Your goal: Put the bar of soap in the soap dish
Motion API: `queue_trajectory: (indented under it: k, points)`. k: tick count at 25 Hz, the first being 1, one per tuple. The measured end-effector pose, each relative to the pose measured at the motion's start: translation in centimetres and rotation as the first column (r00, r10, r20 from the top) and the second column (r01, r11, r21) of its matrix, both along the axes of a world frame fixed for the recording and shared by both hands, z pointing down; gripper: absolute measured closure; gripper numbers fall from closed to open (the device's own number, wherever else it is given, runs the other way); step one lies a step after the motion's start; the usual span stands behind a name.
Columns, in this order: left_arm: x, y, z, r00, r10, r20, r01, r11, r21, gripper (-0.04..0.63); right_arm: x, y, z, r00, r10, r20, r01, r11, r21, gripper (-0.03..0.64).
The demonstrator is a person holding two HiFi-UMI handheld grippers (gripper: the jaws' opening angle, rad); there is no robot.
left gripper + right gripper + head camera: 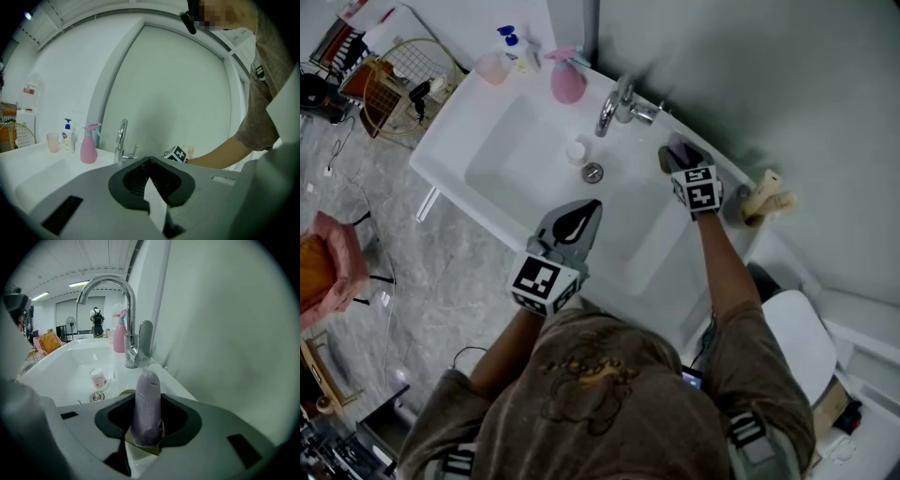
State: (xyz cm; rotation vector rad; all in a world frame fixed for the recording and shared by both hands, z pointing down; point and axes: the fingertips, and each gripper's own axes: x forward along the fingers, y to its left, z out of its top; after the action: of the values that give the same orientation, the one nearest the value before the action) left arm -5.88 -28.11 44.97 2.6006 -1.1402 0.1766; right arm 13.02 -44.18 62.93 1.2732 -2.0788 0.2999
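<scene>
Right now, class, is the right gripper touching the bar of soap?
Touching. The right gripper has the purple bar of soap pinched between its pads, plain in the right gripper view.

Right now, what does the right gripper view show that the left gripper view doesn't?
Only the right gripper view: a purple bar of soap gripped between the jaws of the right gripper, plus a small white jar and the drain down in the basin. Only the left gripper view: a pink cup, a blue-topped pump bottle, the person's forearm, and the left gripper with its jaws closed on nothing. Both: the chrome faucet, the pink spray bottle and the white sink.
</scene>
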Motion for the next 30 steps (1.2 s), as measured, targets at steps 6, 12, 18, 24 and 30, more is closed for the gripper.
queue_trajectory:
  k: [6, 12, 18, 24, 30]
  points:
    - [0.0, -0.1, -0.1, 1.000, 0.002, -0.002, -0.002, 1.000, 0.000, 0.591, 0.1, 0.4, -0.2, 0.997, -0.059, -0.039, 0.060, 0.998, 0.009, 0.460]
    - [-0.2, 0.1, -0.1, 1.000, -0.002, -0.005, 0.002, 1.000, -0.002, 0.591, 0.5, 1.0, 0.1, 0.994, -0.087, -0.068, 0.086, 0.996, -0.010, 0.459]
    - [-0.6, 0.4, -0.3, 1.000, -0.013, -0.006, 0.013, 1.000, 0.001, 0.591, 1.0, 0.9, 0.1, 0.995, -0.070, -0.072, 0.069, 0.997, -0.025, 0.439]
    - [-0.5, 0.8, -0.5, 1.000, -0.012, -0.009, 0.012, 1.000, 0.007, 0.591, 1.1, 1.1, -0.5, 0.996, -0.066, -0.059, 0.065, 0.998, -0.019, 0.416]
    - [-0.1, 1.0, -0.7, 1.000, -0.003, -0.012, 0.003, 1.000, 0.020, 0.591, 1.3, 1.5, -1.3, 0.997, -0.058, -0.043, 0.058, 0.998, -0.012, 0.403]
